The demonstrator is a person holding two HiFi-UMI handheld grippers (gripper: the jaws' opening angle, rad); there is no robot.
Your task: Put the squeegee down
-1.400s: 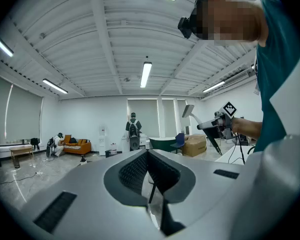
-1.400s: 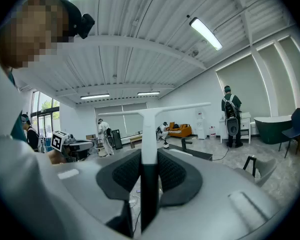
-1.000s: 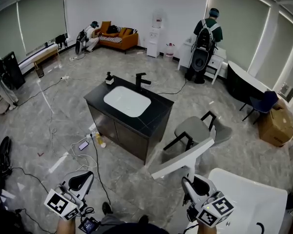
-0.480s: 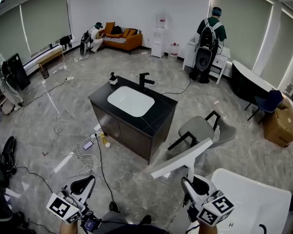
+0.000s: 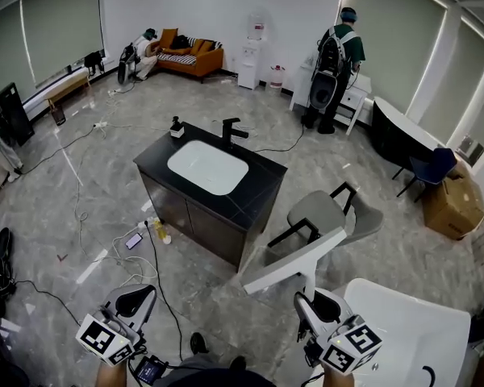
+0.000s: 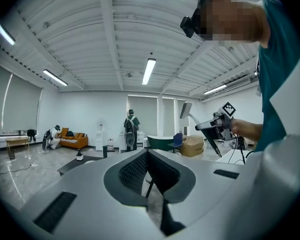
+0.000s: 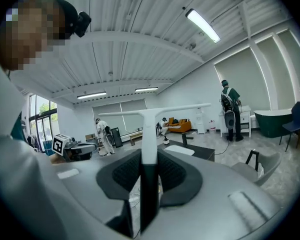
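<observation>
Grip unchanged: white T-shaped squeegee still aloft, not yet down.
Right gripper clamps it, pointing twelve o'clock; left gripper closed, empty.

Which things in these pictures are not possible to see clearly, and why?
- Head view: the lower handle of the white T-shaped squeegee is hidden inside the right gripper.
- Head view: the white flat surface at lower right is cut off by the picture's edge.
- Head view: the small dark bottle on the black sink counter is too small to identify.
</observation>
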